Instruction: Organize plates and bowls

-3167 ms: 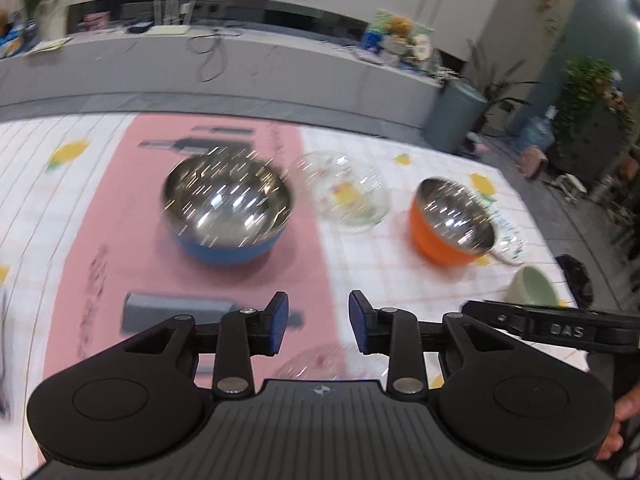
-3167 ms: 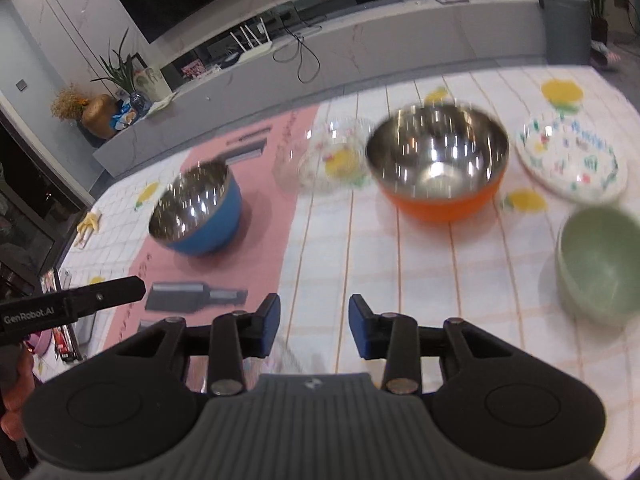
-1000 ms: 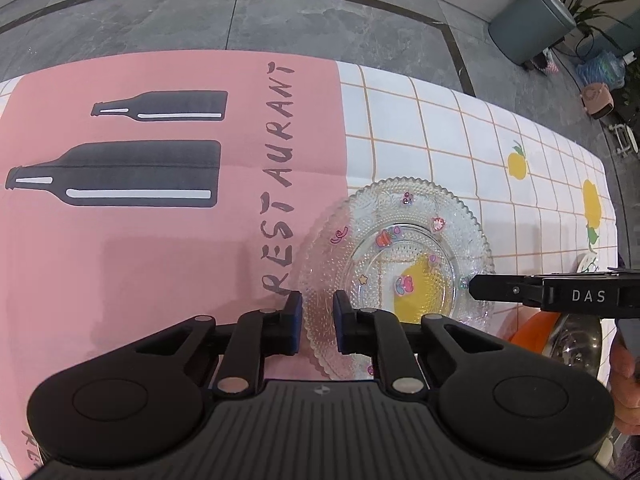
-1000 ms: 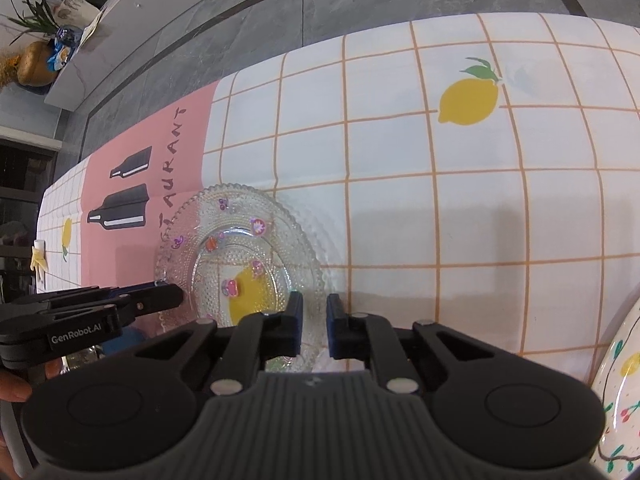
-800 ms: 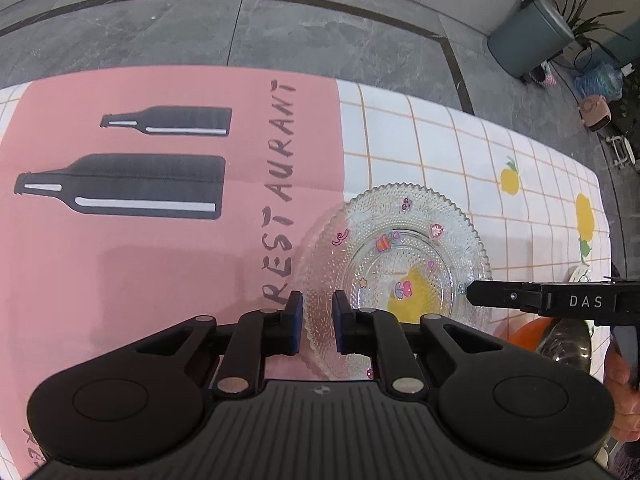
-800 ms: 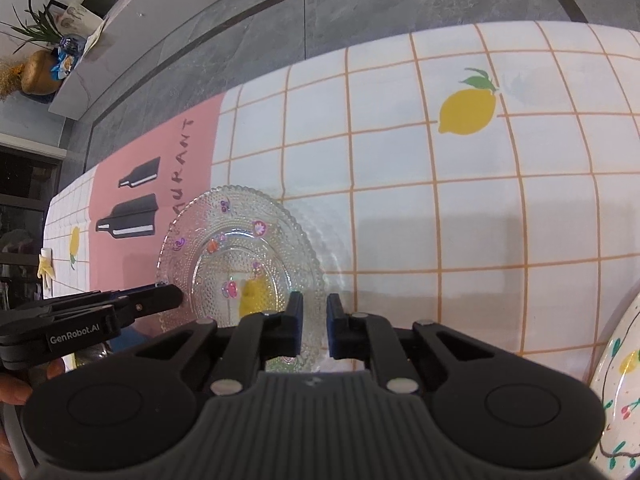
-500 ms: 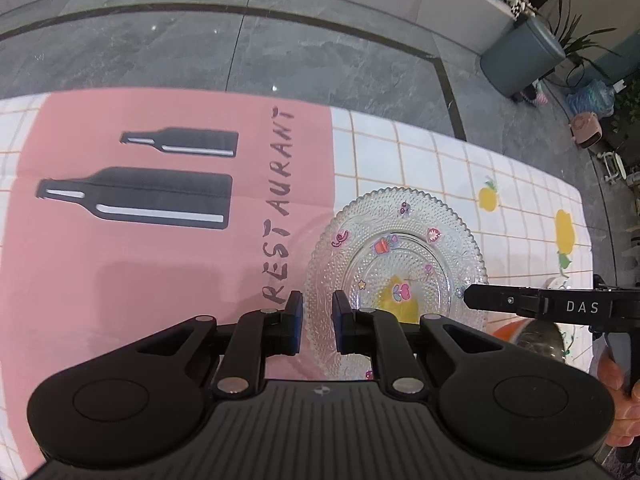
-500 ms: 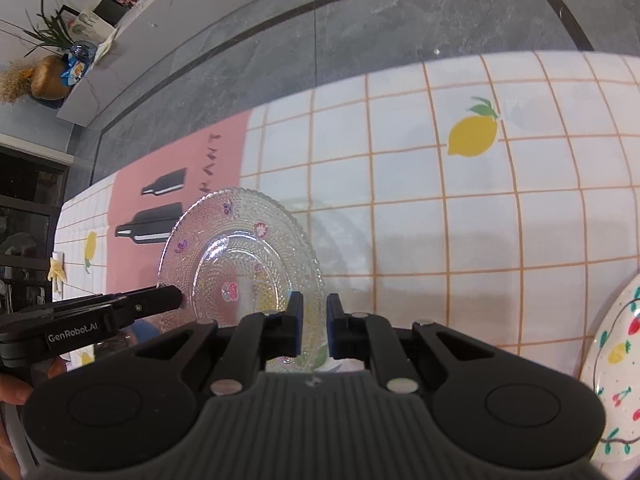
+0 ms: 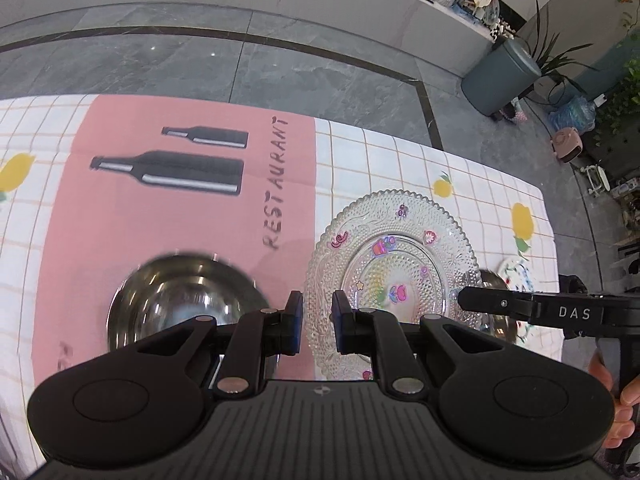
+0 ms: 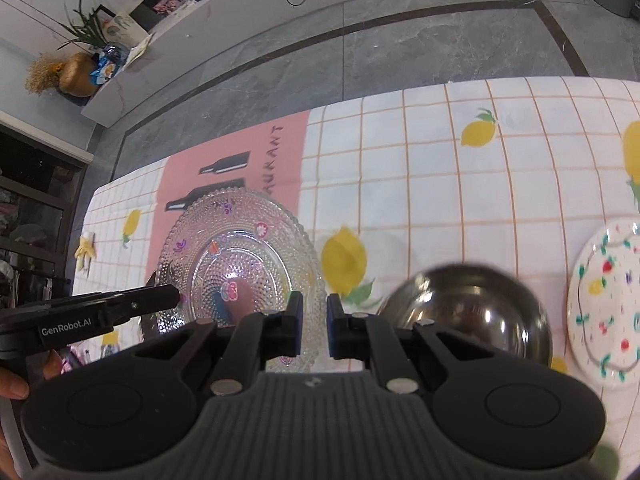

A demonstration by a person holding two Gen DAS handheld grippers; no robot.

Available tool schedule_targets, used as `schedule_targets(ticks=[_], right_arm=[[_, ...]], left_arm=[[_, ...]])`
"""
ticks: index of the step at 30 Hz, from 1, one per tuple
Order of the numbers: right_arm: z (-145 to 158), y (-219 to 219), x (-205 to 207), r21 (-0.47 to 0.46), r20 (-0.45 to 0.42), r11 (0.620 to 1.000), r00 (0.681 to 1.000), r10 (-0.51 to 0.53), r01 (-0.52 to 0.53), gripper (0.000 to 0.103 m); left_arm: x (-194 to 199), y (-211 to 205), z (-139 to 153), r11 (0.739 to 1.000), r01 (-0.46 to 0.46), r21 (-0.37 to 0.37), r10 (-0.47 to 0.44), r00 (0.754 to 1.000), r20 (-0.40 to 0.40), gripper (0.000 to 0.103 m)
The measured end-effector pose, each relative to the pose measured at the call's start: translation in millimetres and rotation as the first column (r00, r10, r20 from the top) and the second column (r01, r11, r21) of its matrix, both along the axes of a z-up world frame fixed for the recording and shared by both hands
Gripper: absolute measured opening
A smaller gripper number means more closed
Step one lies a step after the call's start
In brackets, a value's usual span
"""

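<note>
A clear glass plate (image 9: 392,276) with small coloured stickers hangs above the table, held by its two opposite rims. My left gripper (image 9: 318,320) is shut on the plate's left rim. My right gripper (image 10: 314,320) is shut on the right rim of the same plate (image 10: 240,272). In each wrist view the other gripper reaches in from the side and ends at the plate's edge. Below, a steel bowl (image 9: 184,304) sits on the pink mat at the left. Another steel bowl (image 10: 468,312) stands at the right on the checked cloth.
A white plate with a fruit pattern (image 10: 604,304) lies at the right on the tablecloth (image 10: 440,184). The table's far edge borders a grey tiled floor, with a long counter and a grey bin (image 9: 500,76) beyond. A person's fingers (image 9: 624,400) hold the right handle.
Both grippers have risen with the glass plate between them. The table looks farther away, and both steel bowls have come into view beneath the plate.
</note>
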State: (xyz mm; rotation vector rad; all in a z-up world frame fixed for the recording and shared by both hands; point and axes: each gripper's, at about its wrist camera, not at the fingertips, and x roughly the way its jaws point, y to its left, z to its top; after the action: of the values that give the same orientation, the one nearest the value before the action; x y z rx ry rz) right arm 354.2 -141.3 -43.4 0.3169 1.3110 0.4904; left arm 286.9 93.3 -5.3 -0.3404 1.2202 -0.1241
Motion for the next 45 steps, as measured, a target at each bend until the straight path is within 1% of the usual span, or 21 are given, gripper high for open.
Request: schedule_targets(ticks=[7,13,19,27,29,33,41,45], right_arm=[[5.6,-1.6,-54.7,0.012,0.013,1.000,1.000,0.009,-0.009,0.010],[-2.5,-0.5,-101.8,0.014,0.016,1.000,1.000,0.024,-0.024,0.010],[-25.7,2.2,-144.7,0.021,-0.005,0.999,0.999,0.032,-0.032,0.010],[-63.1,9.7,-199.3,0.025,-0.032,0.999,0.998,0.046,-0.045,0.010],[-71.8,14.5,-206.7,0.017,-0.039,0.999,0.998,0.052,-0.051,0.010],[-83.5,20.1,-216.1,0.002,-0.056,0.998,0.997,0.059,-0.059,0.010],[-79.4,32.0,-219.7,-0.062,-0.016,0.993,0.995,0.103,-0.104,0.010],[-83.2,33.2,-218.8,-0.079,-0.023,0.991,0.994,0.109,-0.110,0.010]], left_arm=[[-50.1,-0.2,7.1,1.000,-0.016,0.004,0.016,1.000,0.008,0.016],[-95.9,0.9,-2.4,0.999,-0.042,-0.007,0.042,0.999,-0.005,0.016],[-140.5,5.6,-20.2,0.998,-0.063,-0.022,0.063,0.998,-0.022,0.016],[-195.1,17.2,-52.6,0.994,-0.097,-0.048,0.094,0.994,-0.061,0.016],[-203.6,18.9,-62.0,0.993,-0.109,-0.050,0.105,0.992,-0.077,0.016],[-213.7,20.2,-71.9,0.993,-0.112,-0.040,0.108,0.990,-0.092,0.016],[-218.0,17.9,-82.5,0.994,-0.108,-0.016,0.106,0.989,-0.105,0.016],[-217.2,18.0,-86.8,0.994,-0.110,-0.019,0.107,0.987,-0.117,0.016]])
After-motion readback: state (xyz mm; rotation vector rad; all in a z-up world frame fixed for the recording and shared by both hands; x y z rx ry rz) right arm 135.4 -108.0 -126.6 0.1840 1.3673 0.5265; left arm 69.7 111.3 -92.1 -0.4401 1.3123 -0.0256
